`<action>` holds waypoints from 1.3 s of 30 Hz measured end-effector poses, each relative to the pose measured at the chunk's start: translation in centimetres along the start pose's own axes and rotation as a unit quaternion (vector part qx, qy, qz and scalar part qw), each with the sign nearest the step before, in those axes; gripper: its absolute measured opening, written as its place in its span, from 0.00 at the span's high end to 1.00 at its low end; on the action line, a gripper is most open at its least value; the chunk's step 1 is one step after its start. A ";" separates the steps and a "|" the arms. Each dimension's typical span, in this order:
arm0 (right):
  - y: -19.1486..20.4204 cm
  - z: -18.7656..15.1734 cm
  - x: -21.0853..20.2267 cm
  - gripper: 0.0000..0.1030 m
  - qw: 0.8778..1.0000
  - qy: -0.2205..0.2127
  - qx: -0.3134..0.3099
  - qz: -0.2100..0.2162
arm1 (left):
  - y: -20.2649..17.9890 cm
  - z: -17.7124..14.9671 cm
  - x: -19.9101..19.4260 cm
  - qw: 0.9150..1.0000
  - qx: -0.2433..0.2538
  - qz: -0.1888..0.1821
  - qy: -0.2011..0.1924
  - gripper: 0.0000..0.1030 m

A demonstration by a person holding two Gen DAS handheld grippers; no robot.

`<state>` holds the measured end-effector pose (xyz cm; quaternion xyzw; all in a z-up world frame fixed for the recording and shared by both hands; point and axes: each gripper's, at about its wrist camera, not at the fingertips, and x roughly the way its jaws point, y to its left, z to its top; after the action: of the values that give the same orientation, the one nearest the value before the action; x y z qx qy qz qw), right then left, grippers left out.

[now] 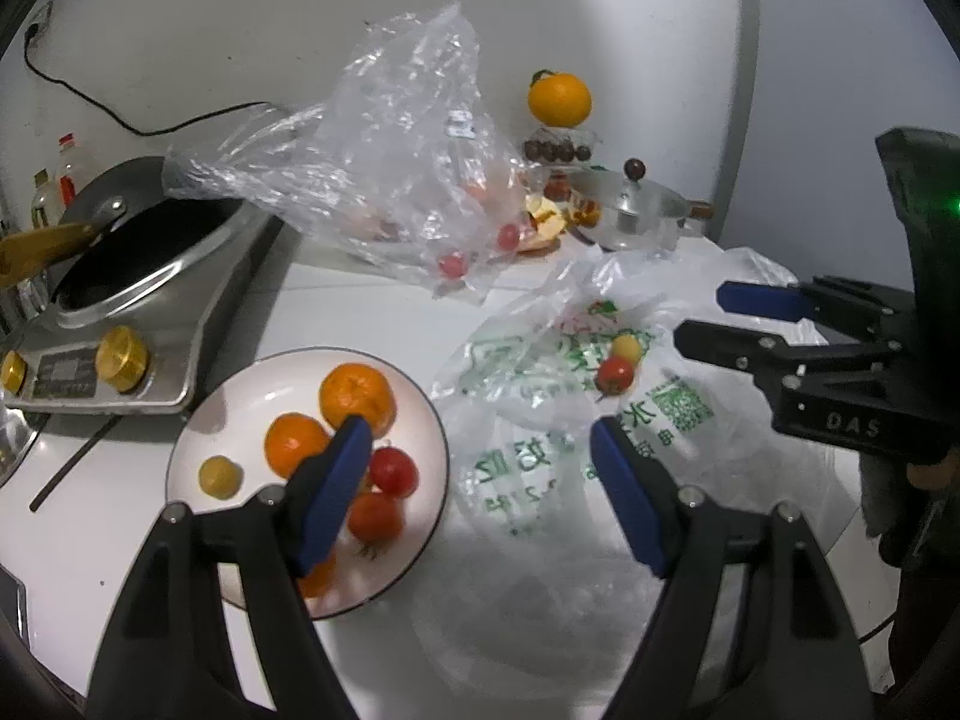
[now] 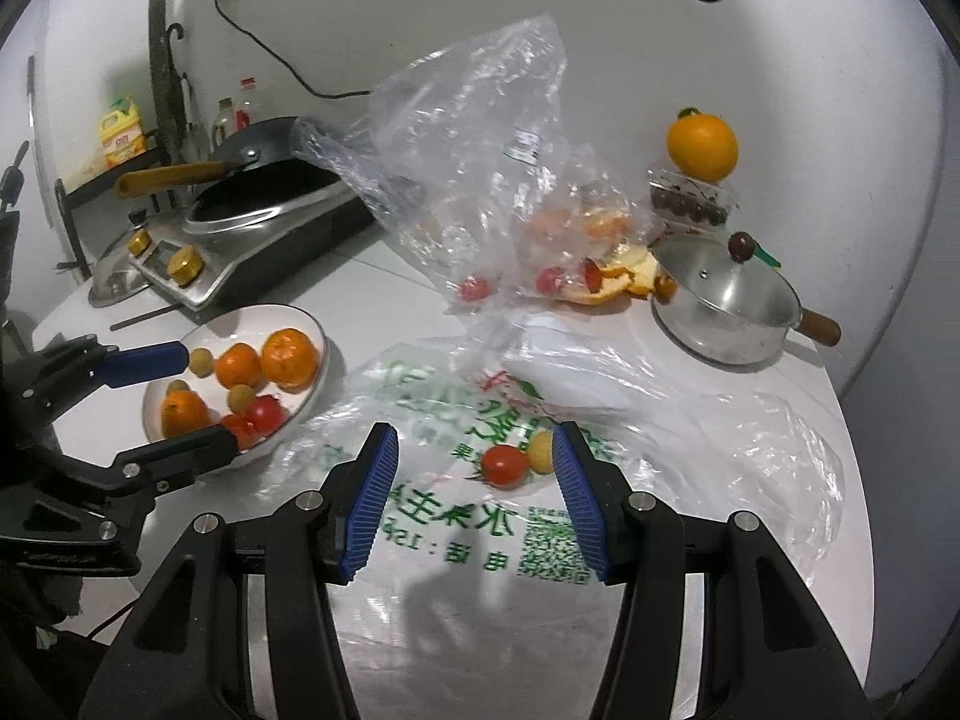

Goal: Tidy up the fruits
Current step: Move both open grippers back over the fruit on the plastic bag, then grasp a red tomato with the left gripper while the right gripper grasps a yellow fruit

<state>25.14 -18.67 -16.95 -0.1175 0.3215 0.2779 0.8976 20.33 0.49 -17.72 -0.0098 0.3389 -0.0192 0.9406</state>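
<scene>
Sorting fruit across a crowded white counter (image 2: pixel 384 282), a person works two handheld grippers between a cooker (image 1: pixel 150 324) with its wok at the far left and a lidded saucepan (image 2: pixel 726 312) at the far right. A crumpled clear bag (image 2: pixel 474 180) at the back still holds a few small red fruits beside orange peel, and a printed plastic bag (image 2: pixel 456 516) lies spread flat in front, so the job looks roughly half done. On the white plate (image 1: pixel 198 438) already sit several mandarins, red tomatoes and small yellow fruits. The left gripper (image 1: pixel 474 450) hangs wide open and empty, one finger over the plate, the other over the printed bag. The right gripper (image 2: pixel 474 462), equally wide and empty, frames the next candidates: a red tomato (image 2: pixel 506 465) touching a small yellow fruit (image 2: pixel 542 451) on the printed bag. Open counter runs between plate and bag; the plate's rim and loose plastic folds look the likeliest snags.
</scene>
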 end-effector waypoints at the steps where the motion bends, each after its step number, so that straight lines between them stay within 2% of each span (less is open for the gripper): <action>1: -0.3 -0.1 0.2 0.45 1.000 0.001 0.003 -0.001 | -0.2 0.1 0.3 1.000 0.002 0.000 0.002 0.26; 12: -3.6 -0.4 3.4 0.46 1.000 0.018 0.020 -0.007 | -1.7 1.1 3.2 1.000 0.017 -0.005 0.021 0.26; 28: -5.5 -0.7 7.6 0.59 0.999 0.041 0.019 0.007 | -2.4 2.3 6.2 0.999 0.021 0.002 0.036 0.26; 39: -5.3 -1.0 9.0 0.67 0.998 0.055 0.015 0.021 | -2.6 2.3 7.0 0.999 0.020 -0.010 0.040 0.26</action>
<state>33.40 -19.54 -23.33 -0.1129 0.3770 0.2848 0.8741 27.12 -2.39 -20.37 0.0061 0.3757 -0.0360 0.9260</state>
